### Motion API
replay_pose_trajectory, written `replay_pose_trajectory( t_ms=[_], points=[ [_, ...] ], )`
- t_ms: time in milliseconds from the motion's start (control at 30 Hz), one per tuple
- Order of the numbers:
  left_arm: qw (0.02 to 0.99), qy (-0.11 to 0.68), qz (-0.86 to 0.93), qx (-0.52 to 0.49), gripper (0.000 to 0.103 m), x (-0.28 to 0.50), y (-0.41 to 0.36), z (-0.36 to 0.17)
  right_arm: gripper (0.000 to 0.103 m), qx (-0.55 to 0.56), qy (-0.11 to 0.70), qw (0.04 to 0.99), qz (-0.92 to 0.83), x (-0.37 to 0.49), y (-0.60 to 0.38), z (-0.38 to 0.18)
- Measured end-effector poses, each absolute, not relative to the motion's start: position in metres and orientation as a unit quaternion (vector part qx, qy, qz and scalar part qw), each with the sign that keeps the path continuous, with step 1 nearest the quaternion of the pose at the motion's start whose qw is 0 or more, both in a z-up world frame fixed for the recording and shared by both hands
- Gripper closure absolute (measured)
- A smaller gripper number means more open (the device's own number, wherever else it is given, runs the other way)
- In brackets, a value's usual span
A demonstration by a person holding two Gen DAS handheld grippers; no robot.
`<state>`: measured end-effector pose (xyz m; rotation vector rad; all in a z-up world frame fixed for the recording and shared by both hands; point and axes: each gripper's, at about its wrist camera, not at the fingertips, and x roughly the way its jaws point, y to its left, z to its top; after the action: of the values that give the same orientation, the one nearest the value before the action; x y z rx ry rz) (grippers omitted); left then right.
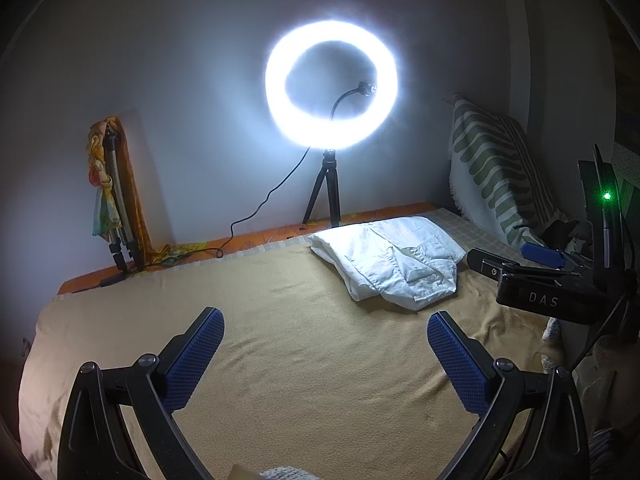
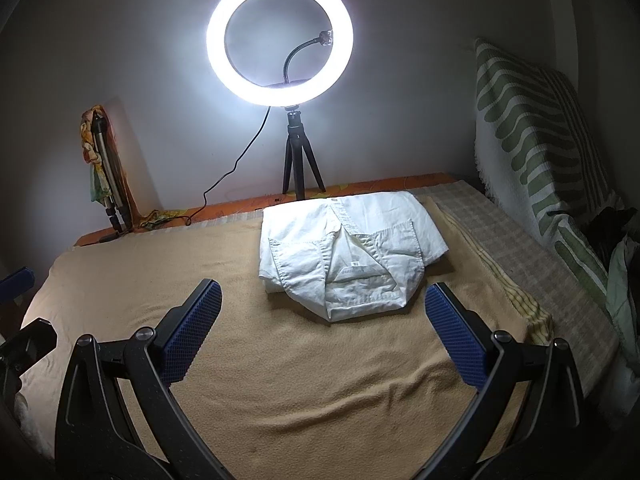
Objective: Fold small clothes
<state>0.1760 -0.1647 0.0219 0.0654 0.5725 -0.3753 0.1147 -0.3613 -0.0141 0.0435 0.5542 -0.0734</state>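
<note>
Left wrist view
Left gripper (image 1: 325, 334): spread wide, holding nothing, low in the frame above the tan blanket (image 1: 248, 320).
White shirt (image 1: 390, 260): right of centre, folded into a compact bundle on the blanket, near its far edge, well apart from this gripper's pads.
Right gripper (image 1: 516, 262): enters from the right edge, tips just beside the shirt's right side; from this angle I cannot tell how its jaws stand.
Ring light (image 1: 332, 85): upper centre, on a small tripod behind the blanket; its glare washes out the cloth's upper folds.

Right wrist view
Right gripper (image 2: 322, 308): spread wide, holding nothing, lower middle of the frame, straddling the near end of the bundle without touching it.
White shirt (image 2: 348, 250): centre of the frame, collar end and label facing the camera, sleeves and sides tucked under.
Tan blanket (image 2: 280, 380): wrinkled in the lower half; it could get pinched along with the shirt.
Striped cushion (image 2: 532, 140): right edge, leaning on the wall, clear of the work.

Step in hand: judging by the tidy bundle, the fold looks nearly or fully done; what is left is likely a final squaring or setting aside.
Doing it well: close on the near edge through all layers, keep the pads above the blanket, and bring the left gripper to the opposite side so the stack does not slump open.
</note>
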Motion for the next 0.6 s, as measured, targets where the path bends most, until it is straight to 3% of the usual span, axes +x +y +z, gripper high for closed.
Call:
replay_pose_trajectory(
  t_ms=[600],
  points=[
    [0.941,0.281,-0.185,0.036,0.000,0.1769,-0.1655,0.0210,0.000,0.021,0.274,0.961,-0.036,0.1150,-0.3615,-0.0140]
  ],
)
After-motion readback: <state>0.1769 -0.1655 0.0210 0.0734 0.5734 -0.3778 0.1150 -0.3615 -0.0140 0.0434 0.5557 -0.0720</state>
